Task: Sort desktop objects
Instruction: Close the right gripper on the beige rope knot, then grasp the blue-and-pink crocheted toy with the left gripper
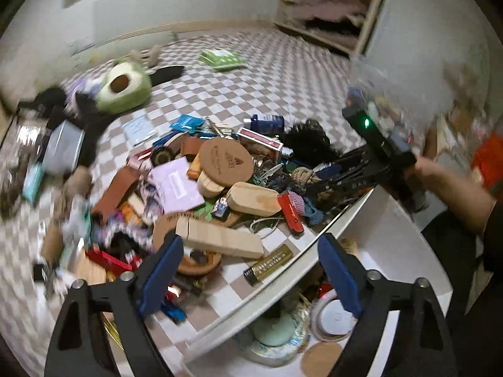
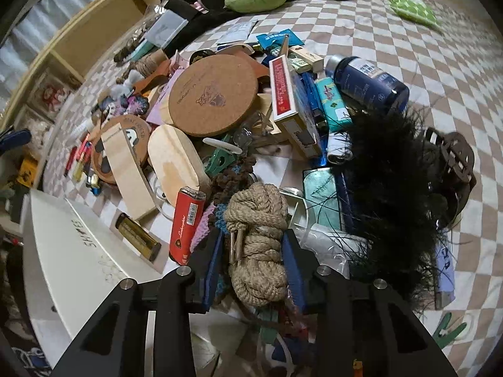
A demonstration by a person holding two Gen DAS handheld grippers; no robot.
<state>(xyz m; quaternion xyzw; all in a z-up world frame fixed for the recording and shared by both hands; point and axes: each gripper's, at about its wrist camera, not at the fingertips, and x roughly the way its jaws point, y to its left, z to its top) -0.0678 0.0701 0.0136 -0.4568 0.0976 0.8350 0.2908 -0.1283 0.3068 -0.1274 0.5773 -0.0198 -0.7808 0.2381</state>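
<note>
A heap of small objects lies on a checkered cloth [image 1: 283, 72]: a round cork coaster [image 2: 213, 94], wooden blocks [image 1: 220, 238], a red lighter [image 2: 186, 224], a blue bottle [image 2: 367, 83], a black feather tuft [image 2: 389, 185]. My right gripper [image 2: 253, 262] is shut on a coiled tan rope bundle [image 2: 257, 242] at the heap's near edge. My left gripper [image 1: 251, 273] is open and empty, above the rim of a white box [image 1: 386, 232]. The right gripper's body [image 1: 377, 141] shows in the left wrist view.
The white box, its lid marked SHOES [image 2: 81, 245], stands at the heap's near side and holds tape rolls and coasters [image 1: 330, 317]. An avocado plush [image 1: 122, 84], black clothing and a green packet [image 1: 223, 58] lie farther back. A wooden shelf [image 2: 81, 31] runs along the left.
</note>
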